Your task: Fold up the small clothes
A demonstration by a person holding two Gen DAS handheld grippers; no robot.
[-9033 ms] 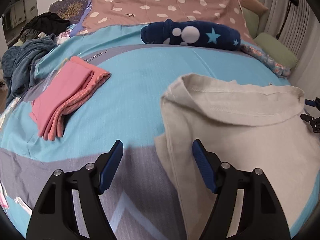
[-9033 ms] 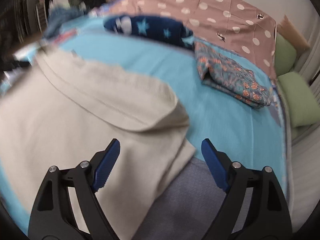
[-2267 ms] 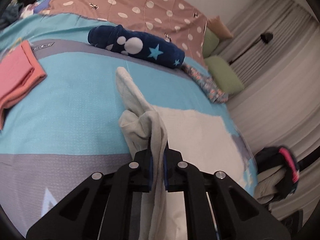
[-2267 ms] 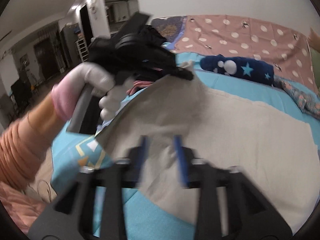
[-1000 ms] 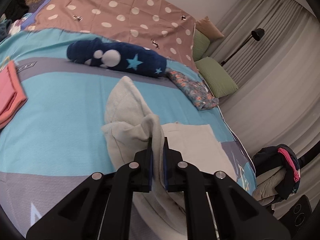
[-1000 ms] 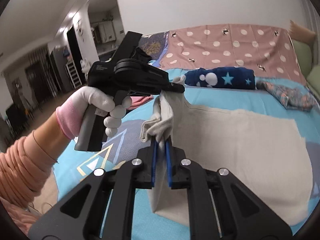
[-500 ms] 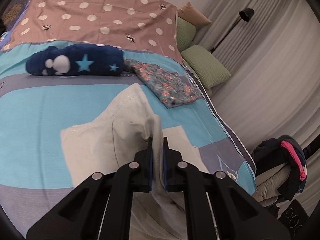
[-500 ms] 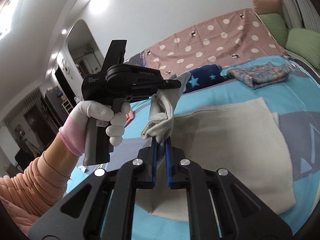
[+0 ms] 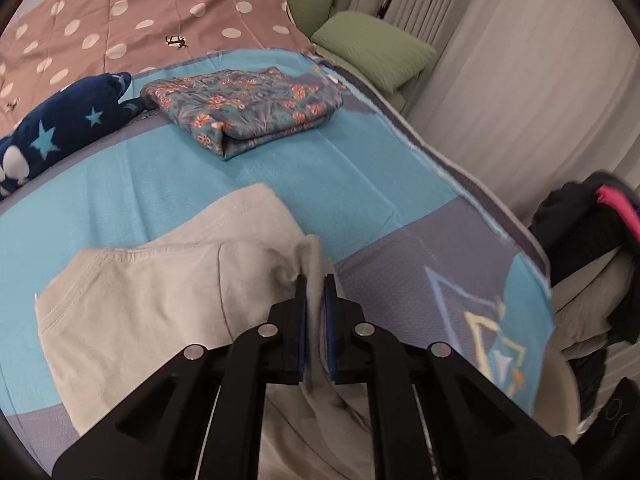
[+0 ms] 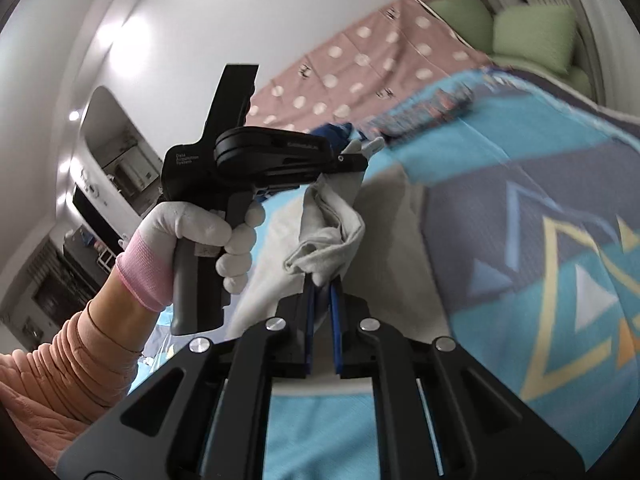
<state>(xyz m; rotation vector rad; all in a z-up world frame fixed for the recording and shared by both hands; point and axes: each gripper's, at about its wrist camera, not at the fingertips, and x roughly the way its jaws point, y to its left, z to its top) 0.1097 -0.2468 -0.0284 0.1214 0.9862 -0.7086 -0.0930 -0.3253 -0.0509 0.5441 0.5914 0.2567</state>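
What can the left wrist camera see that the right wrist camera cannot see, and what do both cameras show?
Only the left wrist view shows the dark clothes pile beside the bed and the curtain.

Only the right wrist view shows the gloved hand holding the left gripper, a sleeve and the room behind.

Both show the beige garment pinched in a shut gripper, the flowered folded cloth, the dotted blanket, green pillows and the blue bedspread.

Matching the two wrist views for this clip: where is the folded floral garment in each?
Left wrist: folded floral garment lies upper centre, on the blue bedspread.
Right wrist: same garment, blurred, upper right of centre, far off.
Shared landmark: polka-dot cover behind it.
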